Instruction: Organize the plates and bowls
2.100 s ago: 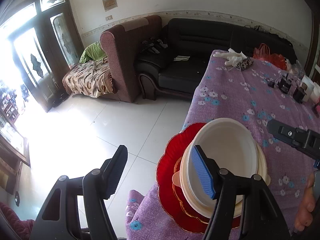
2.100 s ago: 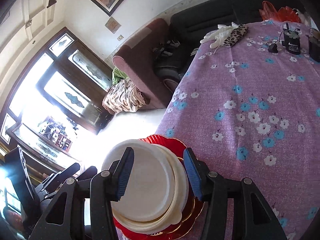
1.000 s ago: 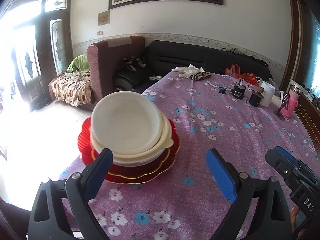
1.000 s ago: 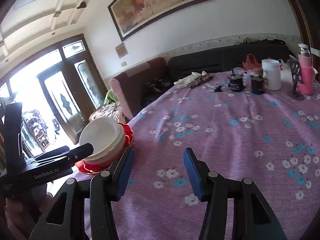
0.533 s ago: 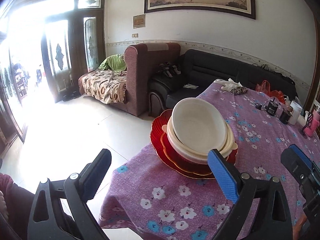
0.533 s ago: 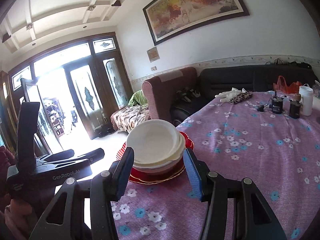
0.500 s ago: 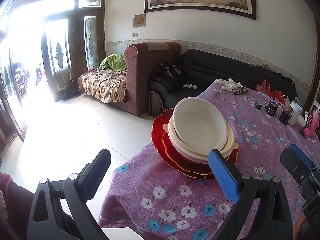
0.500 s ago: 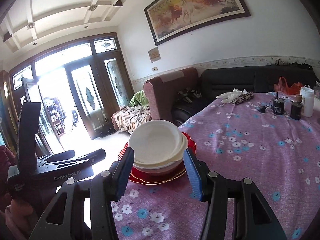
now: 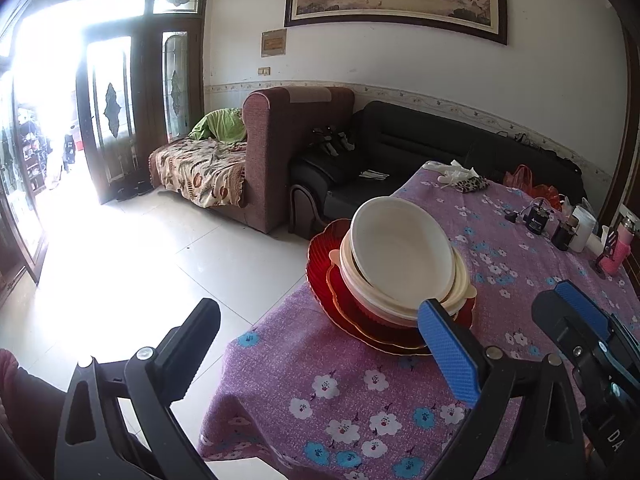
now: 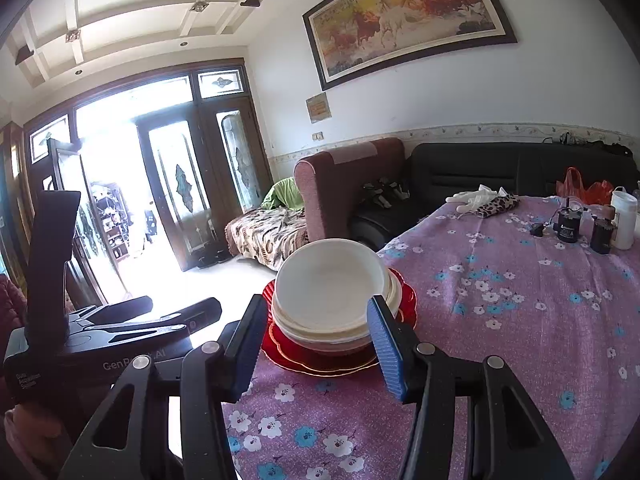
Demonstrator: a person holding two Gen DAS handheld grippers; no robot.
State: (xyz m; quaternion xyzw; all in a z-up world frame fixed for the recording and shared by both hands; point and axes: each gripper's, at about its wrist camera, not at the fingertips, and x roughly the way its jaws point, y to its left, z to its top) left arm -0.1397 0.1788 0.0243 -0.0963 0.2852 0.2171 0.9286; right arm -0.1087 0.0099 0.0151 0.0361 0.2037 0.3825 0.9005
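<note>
Since the white bowls [image 10: 332, 280] already sit nested on the red plates [image 10: 340, 356] at the table's near left corner, stacking looks basically done — left gripper [image 9: 320, 356] wide and empty, right gripper [image 10: 316, 344] half-open, holding nothing.

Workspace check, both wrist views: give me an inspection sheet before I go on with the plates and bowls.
Surface: table under a purple flowered cloth.
Job's things: white bowls nested on red plates, one stack near the table's corner and edge.
Clutter: far end holds a white container, dark jars, a pink bottle, white gloves and a leopard-print pouch.
Grippers: left gripper wide open, empty; right gripper open, empty, short of the stack.
Cables: a thin black lead beside the jars; where it goes cannot be told.
Surroundings: sofas, tiled floor, bright glass doors, a horse painting.
</note>
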